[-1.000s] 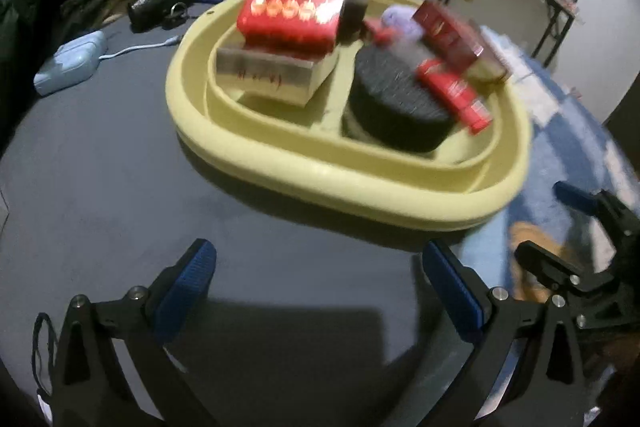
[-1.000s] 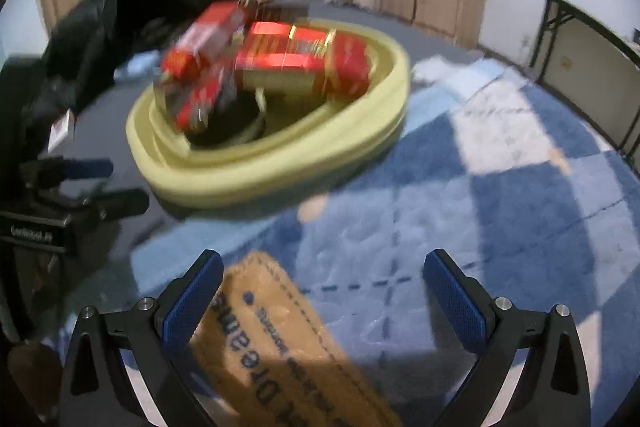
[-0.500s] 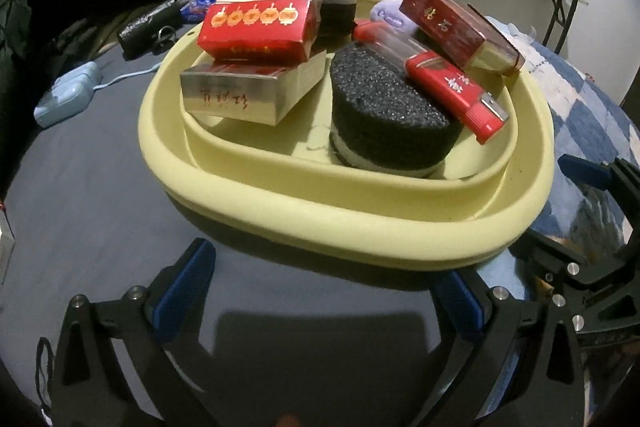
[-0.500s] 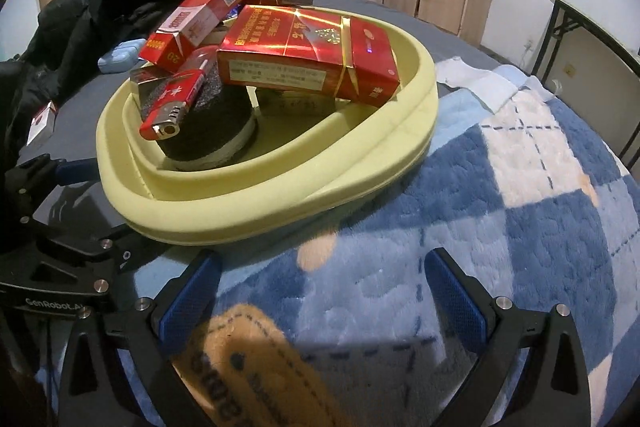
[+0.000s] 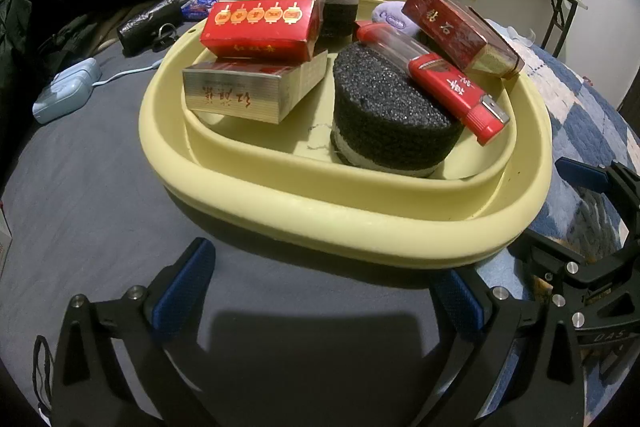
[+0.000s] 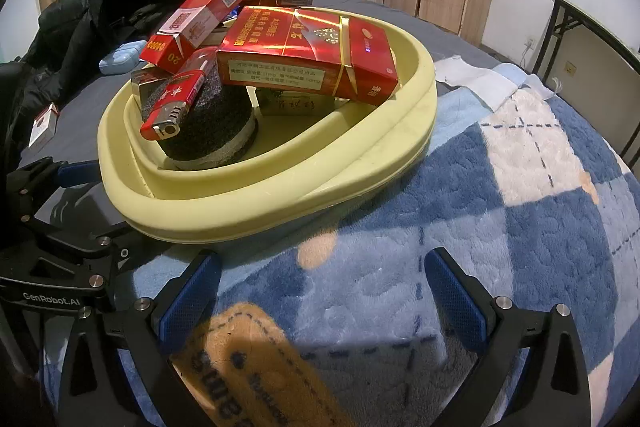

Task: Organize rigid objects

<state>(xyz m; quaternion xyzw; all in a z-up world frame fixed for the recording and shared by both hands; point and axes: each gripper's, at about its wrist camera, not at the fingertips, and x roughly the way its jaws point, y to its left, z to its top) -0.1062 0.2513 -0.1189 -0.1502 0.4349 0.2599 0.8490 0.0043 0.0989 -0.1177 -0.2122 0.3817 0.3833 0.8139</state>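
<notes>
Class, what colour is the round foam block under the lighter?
Black, with a pale band near its base; clearest in the left wrist view.

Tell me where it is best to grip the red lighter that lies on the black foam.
Probably the metal-capped end of the red lighter: it overhangs the black foam disc toward the grippers. Come from the near side, pads on its two long sides; both grippers are open.

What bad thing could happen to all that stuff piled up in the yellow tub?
The red lighter lies tilted on the black foam puck, overhanging it, so a bump might slide it off. The red box leans on the yellow tub rim and could tip out. Both tongs, left and right, are open and empty.
</notes>
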